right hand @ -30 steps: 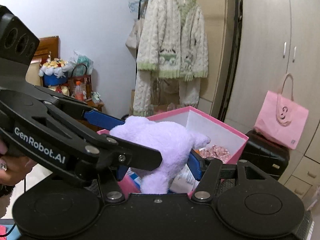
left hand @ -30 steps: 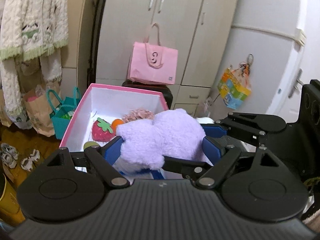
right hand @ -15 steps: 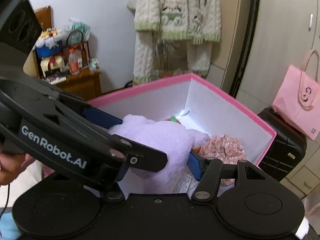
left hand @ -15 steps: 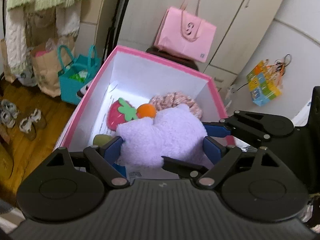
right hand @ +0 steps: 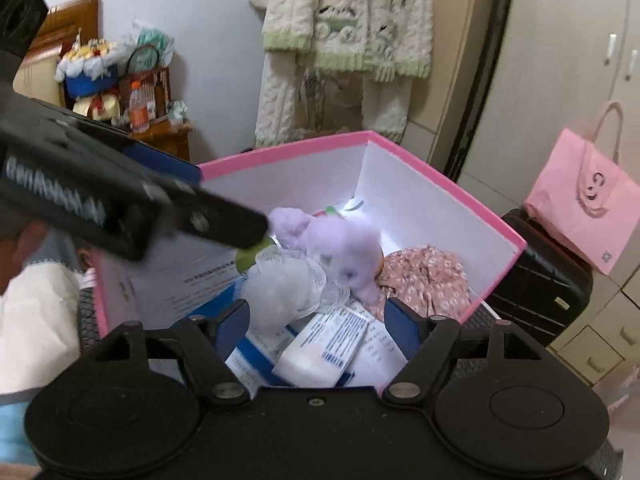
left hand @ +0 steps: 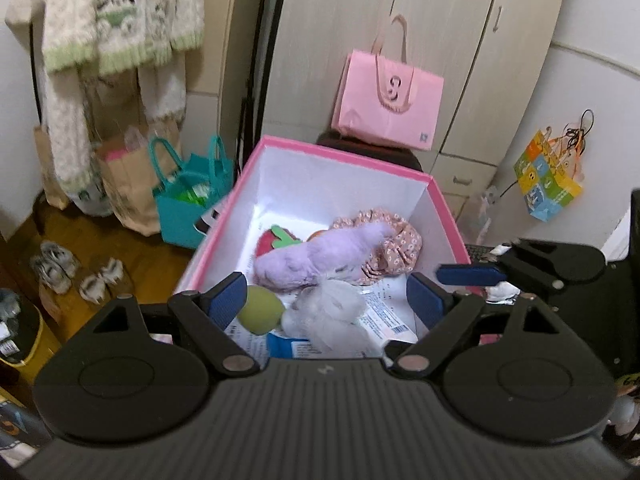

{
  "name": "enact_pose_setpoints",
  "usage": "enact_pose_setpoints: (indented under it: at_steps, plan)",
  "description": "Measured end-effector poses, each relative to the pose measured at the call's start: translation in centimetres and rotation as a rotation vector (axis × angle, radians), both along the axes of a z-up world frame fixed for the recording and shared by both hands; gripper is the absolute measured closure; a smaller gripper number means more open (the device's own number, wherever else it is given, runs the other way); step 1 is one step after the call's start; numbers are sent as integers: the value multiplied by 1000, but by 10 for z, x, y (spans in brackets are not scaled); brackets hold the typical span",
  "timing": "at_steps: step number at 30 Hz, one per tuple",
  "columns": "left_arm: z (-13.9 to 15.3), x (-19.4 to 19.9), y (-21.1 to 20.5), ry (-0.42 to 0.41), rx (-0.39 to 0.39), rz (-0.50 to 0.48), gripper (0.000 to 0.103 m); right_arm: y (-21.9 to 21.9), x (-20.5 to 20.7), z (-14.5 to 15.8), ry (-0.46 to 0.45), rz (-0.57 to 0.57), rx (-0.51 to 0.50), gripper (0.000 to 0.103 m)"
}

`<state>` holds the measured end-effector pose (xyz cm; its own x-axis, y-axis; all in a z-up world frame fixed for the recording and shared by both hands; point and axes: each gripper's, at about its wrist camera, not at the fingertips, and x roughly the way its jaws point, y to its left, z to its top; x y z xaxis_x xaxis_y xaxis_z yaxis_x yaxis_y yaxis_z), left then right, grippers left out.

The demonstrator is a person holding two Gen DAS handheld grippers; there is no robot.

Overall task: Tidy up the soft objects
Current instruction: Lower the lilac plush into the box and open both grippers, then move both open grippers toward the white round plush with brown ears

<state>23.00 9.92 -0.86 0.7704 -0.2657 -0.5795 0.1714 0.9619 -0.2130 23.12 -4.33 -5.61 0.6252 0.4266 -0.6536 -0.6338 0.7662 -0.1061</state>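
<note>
while my two grippers hang over the box, this is how things stand:

left gripper (left hand: 326,300): jaws spread wide, nothing between my blue pads.
right gripper (right hand: 316,320): jaws have just been opening; now wide apart and bare.
purple plush toy (left hand: 320,256): lies free in the pink box (left hand: 344,150), on top of the floral fabric (left hand: 394,242) and just beside the strawberry toy (left hand: 274,240).
other contents: a green ball (left hand: 260,310), a white mesh puff (left hand: 328,314) and a white packet (right hand: 324,346) on printed paper sheets.
left view only: the strawberry and ball seen clearly, a teal bag (left hand: 188,196), a brown paper bag (left hand: 128,172), small shoes (left hand: 76,272) on the wooden floor (left hand: 120,248), a colourful bag (left hand: 546,178) hanging on a white door.
right view only: my left gripper's arm crossing the frame, blurred, a wooden side table (right hand: 164,132) crowded with small things, a hand at the left edge.
both views: a cream knitted cardigan (right hand: 348,20) hanging, a pink paper bag (right hand: 584,200) on a black suitcase (right hand: 536,280), beige wardrobe doors (left hand: 432,40).
writing: white lettering on the left gripper's arm, too blurred to read; a looped mark on the pink paper bag; packet print and barcode too small to read.
</note>
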Motion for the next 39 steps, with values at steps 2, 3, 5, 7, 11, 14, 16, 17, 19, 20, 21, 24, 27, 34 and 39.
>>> enact_pose_setpoints:
  at_steps: [2, 3, 5, 7, 11, 14, 16, 17, 19, 20, 21, 24, 27, 34, 39]
  plan:
    - [7, -13, 2, -18, 7, -6, 16, -7, -13, 2, -3, 0, 20, 24]
    - [11, -20, 2, -30, 15, -11, 16, -9, -19, 4, -6, 1, 22, 24]
    - [19, -34, 0, -54, 41, -25, 16, -14, -31, 8, -25, 0, 24, 24]
    - [26, -46, -5, -74, 70, -43, 16, -18, -41, 15, -28, -4, 29, 24]
    - [37, -73, -13, -119, 119, -91, 16, -29, -60, 29, -36, -8, 50, 23]
    - [45, -93, -23, -138, 144, -140, 16, -36, -74, 38, -40, -30, 58, 23]
    - [49, -103, -28, -142, 156, -168, 16, -41, -84, 43, -39, -43, 58, 23]
    - [51, -108, -32, -144, 164, -183, 16, -44, -89, 45, -39, -48, 54, 23]
    - [52, -117, -38, -147, 178, -216, 15, -50, -99, 48, -40, -54, 40, 23]
    - [52, -121, -41, -147, 185, -231, 15, -53, -104, 50, -40, -54, 34, 23]
    - [52, -125, -45, -144, 190, -244, 15, -56, -108, 51, -40, -54, 31, 23]
    - [50, -133, -55, -124, 204, -278, 15, -68, -124, 55, -43, -53, 26, 23]
    - [48, -139, -65, -101, 213, -312, 15, -80, -138, 58, -51, -52, 21, 23]
    - [43, -145, -94, -97, 245, -366, 12, -117, -156, 55, -67, -60, 27, 22]
    - [33, -140, -110, -67, 208, -388, 12, -145, -149, 45, -32, -96, 46, 22]
